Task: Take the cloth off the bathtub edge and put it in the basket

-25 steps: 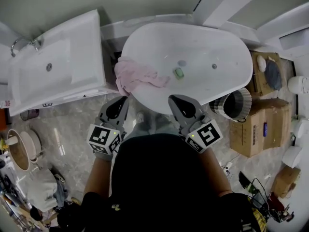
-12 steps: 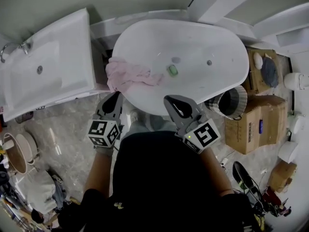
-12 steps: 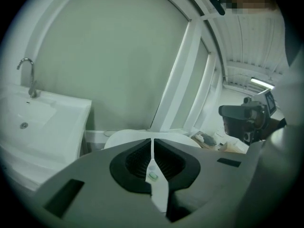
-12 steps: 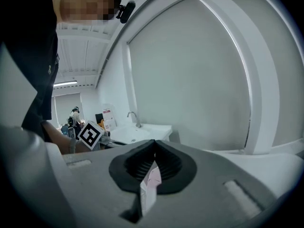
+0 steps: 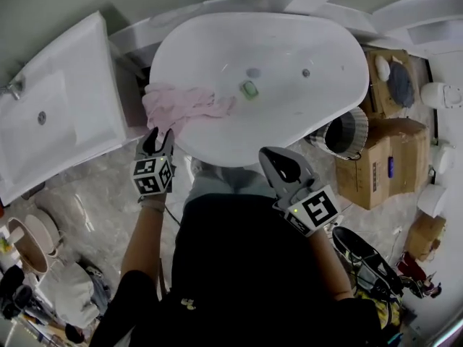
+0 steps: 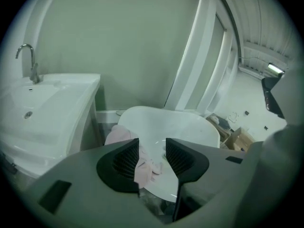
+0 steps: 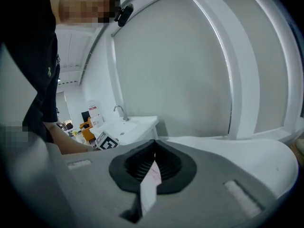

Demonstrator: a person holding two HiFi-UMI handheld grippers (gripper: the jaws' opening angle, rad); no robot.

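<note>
Once shut, left claw (image 5: pixel 158 135) open, empty

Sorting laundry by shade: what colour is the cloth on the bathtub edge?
The cloth is pale pink; head view shows it best.

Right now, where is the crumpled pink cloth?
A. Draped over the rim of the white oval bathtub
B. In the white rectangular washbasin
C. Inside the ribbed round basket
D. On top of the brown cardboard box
A: in the head view the crumpled pink cloth lies over the rim of the white oval bathtub, at the end nearest the washbasin.
</note>
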